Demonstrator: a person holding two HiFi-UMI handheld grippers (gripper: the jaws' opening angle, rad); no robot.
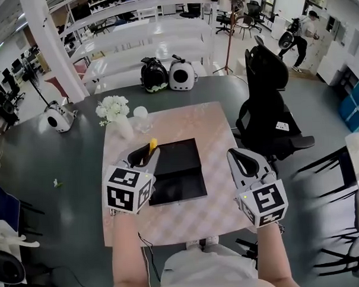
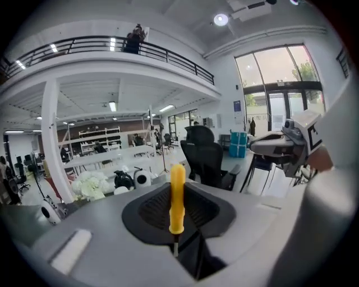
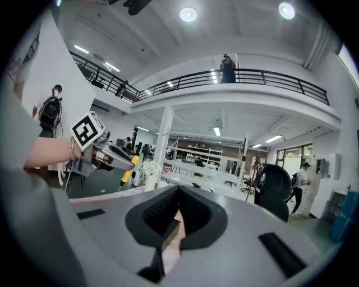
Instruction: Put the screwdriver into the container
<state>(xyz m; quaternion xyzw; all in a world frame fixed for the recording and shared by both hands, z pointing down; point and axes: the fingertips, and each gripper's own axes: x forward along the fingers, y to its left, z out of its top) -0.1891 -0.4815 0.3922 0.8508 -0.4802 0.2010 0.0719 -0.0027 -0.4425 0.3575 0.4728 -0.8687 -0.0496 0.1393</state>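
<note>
At the far left of the dark desk [image 1: 62,169] sits a white helmet-like object [image 1: 59,117], well apart from the work area. Next to the right, white flowers [image 1: 112,107] and a white cup [image 1: 141,114] stand at the far left corner of a pale pink checked cloth [image 1: 217,132]. The left gripper [image 1: 149,154] reaches over the cloth's left side, and its jaws are clamped on the yellow handle of the screwdriver [image 1: 153,145]. In the left gripper view that handle stands roughly upright between the pads, with the thin metal shaft pointing down. From the head view the screwdriver shows over the far left corner of the black container [image 1: 186,154], which lies in the middle of the cloth; the tool is not inside it. The right gripper [image 1: 238,158] hangs over the cloth's right side, just beside the container, its jaws a narrow slit apart with nothing between them. A black office chair [image 1: 267,106] stands at the desk's right edge.
</note>
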